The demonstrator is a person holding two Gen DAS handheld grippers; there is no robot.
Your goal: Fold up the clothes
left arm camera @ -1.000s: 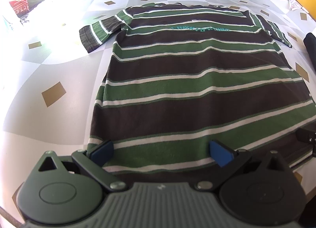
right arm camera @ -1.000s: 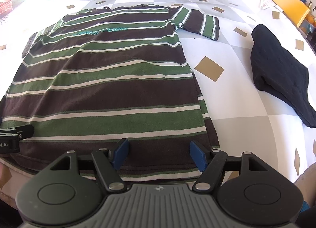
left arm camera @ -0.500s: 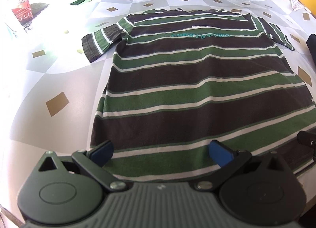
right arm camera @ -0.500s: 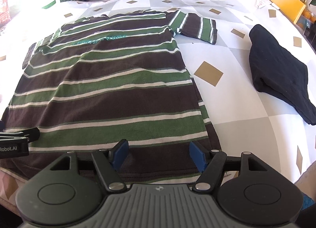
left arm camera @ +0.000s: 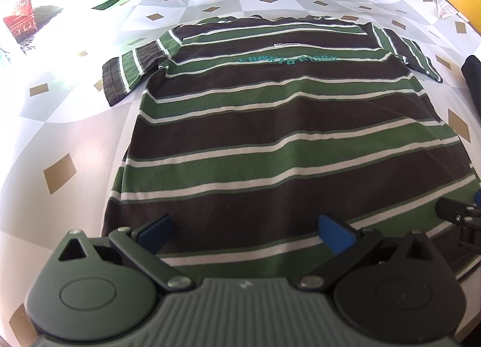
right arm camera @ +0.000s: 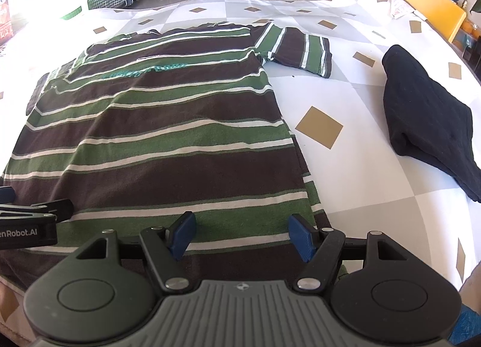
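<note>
Although the striped T-shirt (left arm camera: 279, 136) already lies spread flat, back side up, with its hem nearest the cameras and its collar far off, no fold appears in it yet: both short sleeves, the left sleeve (left arm camera: 132, 73) and the right sleeve (right arm camera: 300, 49), still stick out to the sides, and the body lies at full length. It rests on the surface (left arm camera: 75, 124), which is covered by a white and grey checked cloth with tan diamonds. The left gripper (left arm camera: 245, 231) hangs just above the hem near the shirt's left corner, its jaws spread wide with nothing between the blue pads but the cloth underneath them. The right gripper (right arm camera: 240, 234) sits likewise over the hem near the right corner, jaws apart and gripping nothing. By my reading the laying-out is finished and the folding proper is still ahead, likely starting with a pinch on the hem or a side. Off to the right, well apart from the shirt, lies a dark garment (right arm camera: 427, 118) already bundled up, and a yellow chair (right arm camera: 433, 7) stands beyond the far edge.
</note>
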